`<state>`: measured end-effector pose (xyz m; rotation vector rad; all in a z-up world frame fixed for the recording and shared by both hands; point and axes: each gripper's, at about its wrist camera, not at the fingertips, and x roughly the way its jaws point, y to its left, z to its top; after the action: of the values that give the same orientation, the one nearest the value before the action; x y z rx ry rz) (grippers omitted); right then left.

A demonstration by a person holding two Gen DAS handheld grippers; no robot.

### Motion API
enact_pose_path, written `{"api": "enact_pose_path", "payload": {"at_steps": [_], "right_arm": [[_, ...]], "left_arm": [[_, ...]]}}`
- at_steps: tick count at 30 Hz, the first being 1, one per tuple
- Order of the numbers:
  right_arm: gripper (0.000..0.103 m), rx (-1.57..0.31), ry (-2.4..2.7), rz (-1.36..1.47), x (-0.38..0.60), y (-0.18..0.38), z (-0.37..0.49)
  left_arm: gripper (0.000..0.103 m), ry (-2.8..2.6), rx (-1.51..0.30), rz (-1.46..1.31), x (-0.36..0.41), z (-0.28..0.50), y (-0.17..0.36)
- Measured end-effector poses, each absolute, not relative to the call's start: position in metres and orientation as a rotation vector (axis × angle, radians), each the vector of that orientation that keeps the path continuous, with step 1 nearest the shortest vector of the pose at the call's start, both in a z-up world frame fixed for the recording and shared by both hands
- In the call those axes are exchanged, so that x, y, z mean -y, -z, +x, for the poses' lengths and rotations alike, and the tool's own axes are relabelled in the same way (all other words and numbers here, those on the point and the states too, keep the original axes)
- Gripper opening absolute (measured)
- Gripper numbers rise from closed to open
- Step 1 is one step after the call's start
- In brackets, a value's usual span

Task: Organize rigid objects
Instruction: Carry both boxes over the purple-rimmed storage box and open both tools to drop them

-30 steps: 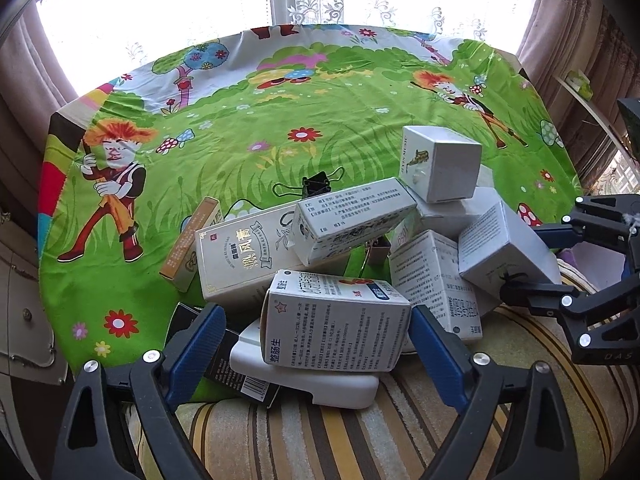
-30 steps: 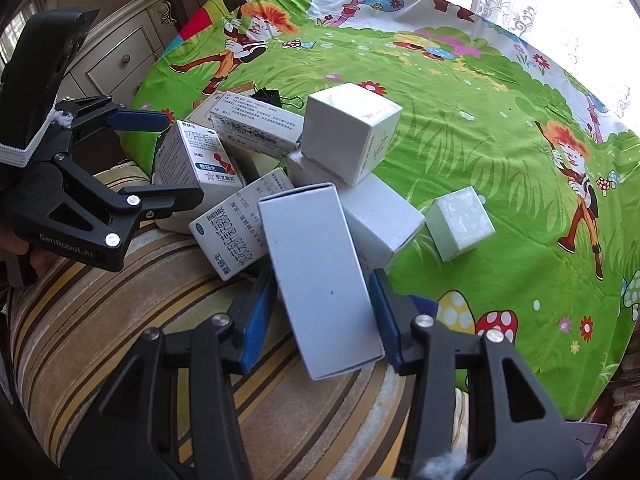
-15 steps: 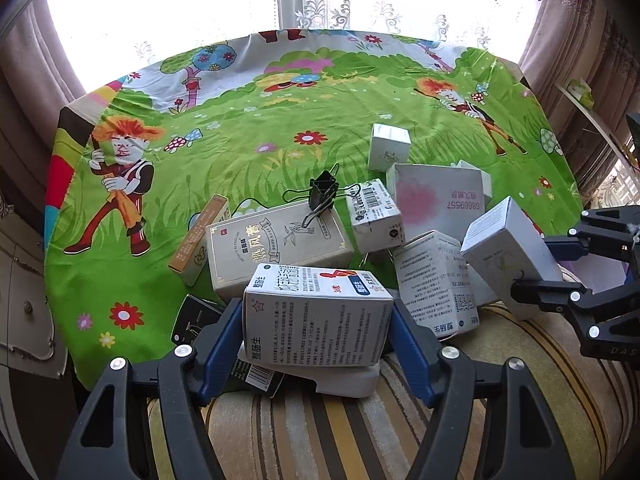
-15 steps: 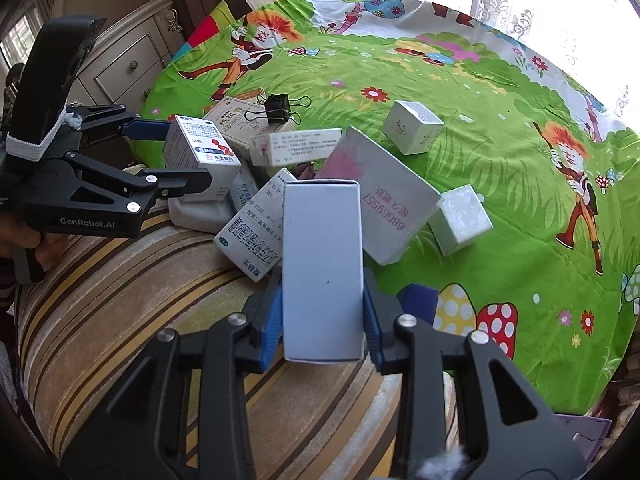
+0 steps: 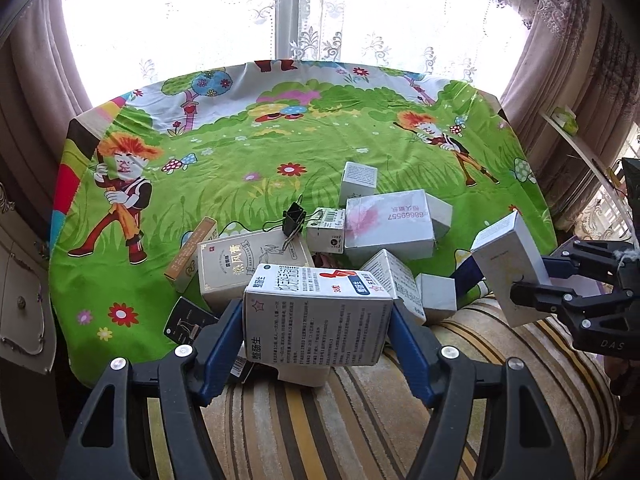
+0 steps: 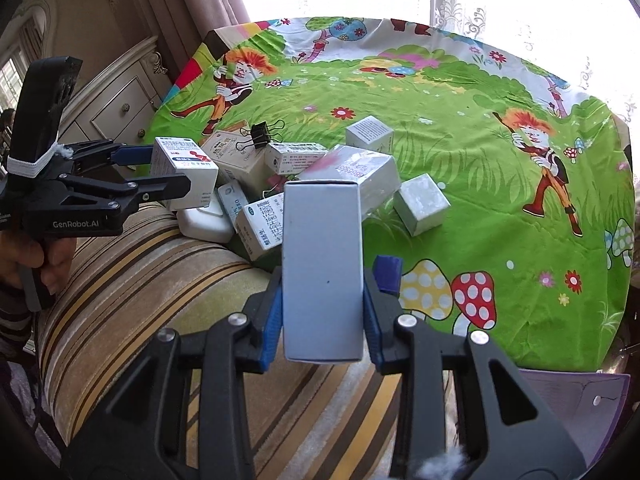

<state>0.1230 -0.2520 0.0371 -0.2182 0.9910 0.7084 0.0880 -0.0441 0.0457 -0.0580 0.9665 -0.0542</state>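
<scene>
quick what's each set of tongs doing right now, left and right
Left tongs: closed on the white printed medicine box.
Right tongs: closed on the plain white box.

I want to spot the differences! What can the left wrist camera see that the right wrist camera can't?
Only the left wrist view: a black card lying by the cloth's edge. Only the right wrist view: a hand gripping the left tool, and a white dresser. Both show the black binder clip, the pink-splashed box and the green cartoon tablecloth.
</scene>
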Motion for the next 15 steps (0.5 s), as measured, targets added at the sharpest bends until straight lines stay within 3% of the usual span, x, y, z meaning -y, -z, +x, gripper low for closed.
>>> {"api": "enact_pose_path", "payload": {"at_steps": [15], "right_arm": [[0.039, -0.981, -0.32, -0.013, 0.391, -0.039, 0.091]], "left_arm": [[0.071, 0.331, -0.966, -0.055, 0.162, 0.086, -0.055]]}}
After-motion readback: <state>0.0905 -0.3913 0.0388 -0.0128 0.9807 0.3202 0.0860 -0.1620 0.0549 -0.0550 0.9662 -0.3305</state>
